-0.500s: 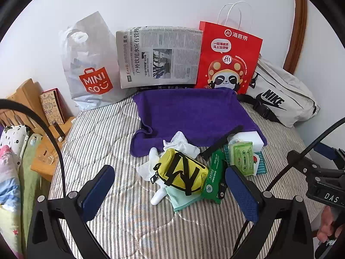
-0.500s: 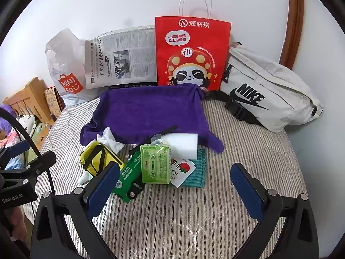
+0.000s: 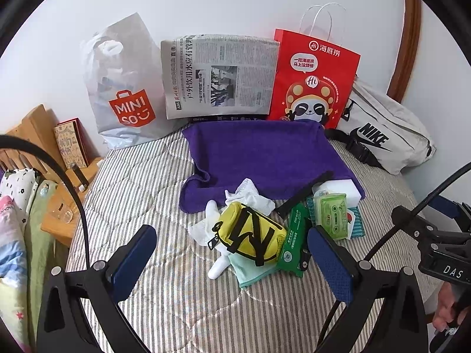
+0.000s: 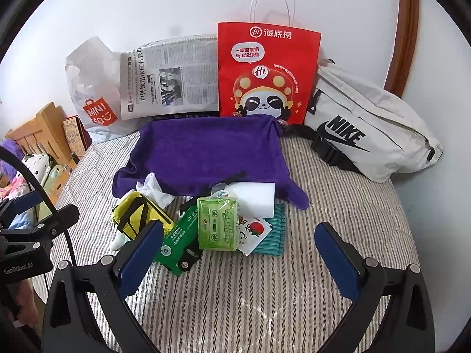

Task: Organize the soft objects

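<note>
While both tools hover above the striped bed [image 3: 141,176], the left hand-held gripper [image 3: 232,264] stands spread to its widest with nothing between its blue pads, and the right hand-held gripper [image 4: 238,253] is just as wide and equally empty. Ahead of them a purple towel [image 3: 265,153] lies flat on the bed, its near edge under a heap of soft things. A yellow pouch [image 3: 250,235] with black straps sits at the left of the heap, on a pale green cloth [image 3: 250,273] and beside crumpled white cloth [image 3: 250,197]. A dark green pack [image 3: 294,235] leans against the pouch's right side. Further right a light green packet [image 4: 217,223] rests on a white block [image 4: 256,197] and a teal cloth [image 4: 273,235]. Against the wall stand a MINISO bag [image 3: 123,88], a newspaper [image 3: 220,76], a red paper bag [image 3: 312,79] and a white Nike bag [image 3: 382,135].
</note>
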Demonstrator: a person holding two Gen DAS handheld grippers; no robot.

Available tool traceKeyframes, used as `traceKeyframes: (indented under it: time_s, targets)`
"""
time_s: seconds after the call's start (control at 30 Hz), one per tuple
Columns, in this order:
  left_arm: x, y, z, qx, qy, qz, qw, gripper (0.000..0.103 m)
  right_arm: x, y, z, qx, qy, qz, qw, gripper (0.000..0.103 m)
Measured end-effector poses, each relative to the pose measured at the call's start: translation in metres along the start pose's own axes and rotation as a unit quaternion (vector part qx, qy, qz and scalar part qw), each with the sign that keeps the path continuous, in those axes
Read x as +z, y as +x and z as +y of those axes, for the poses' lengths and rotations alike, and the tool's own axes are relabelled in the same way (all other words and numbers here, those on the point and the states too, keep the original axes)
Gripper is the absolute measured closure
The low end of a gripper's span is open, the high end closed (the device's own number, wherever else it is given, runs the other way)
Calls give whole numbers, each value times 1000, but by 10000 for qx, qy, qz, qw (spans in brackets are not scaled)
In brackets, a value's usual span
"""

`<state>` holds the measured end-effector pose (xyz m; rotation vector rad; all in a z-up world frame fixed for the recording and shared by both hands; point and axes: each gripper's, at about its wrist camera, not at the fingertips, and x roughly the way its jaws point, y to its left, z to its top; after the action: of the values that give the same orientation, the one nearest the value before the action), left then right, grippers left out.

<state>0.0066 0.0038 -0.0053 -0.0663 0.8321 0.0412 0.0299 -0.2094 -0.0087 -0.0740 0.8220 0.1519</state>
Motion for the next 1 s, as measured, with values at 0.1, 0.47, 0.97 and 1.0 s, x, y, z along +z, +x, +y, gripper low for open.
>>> traceKeyframes:
  time_s: [0.1, 0.47, 0.97, 1.0]
  targets:
    - [1, -1, 2, 23, 10, 10, 10000, 0, 0, -2, 0, -28, 0, -31, 10000, 2]
    - [2, -1, -2, 70, 91, 34, 9999, 0, 2, -5, -1, -9, 38, -29, 10000, 2]
    - [1, -2, -2, 77, 96, 33, 9999, 0, 1, -8, -2, 26, 35, -47, 10000, 2]
    - [1, -3, -2, 78, 93, 31, 9999, 0, 1, -8, -2, 26, 36, -54, 10000, 2]
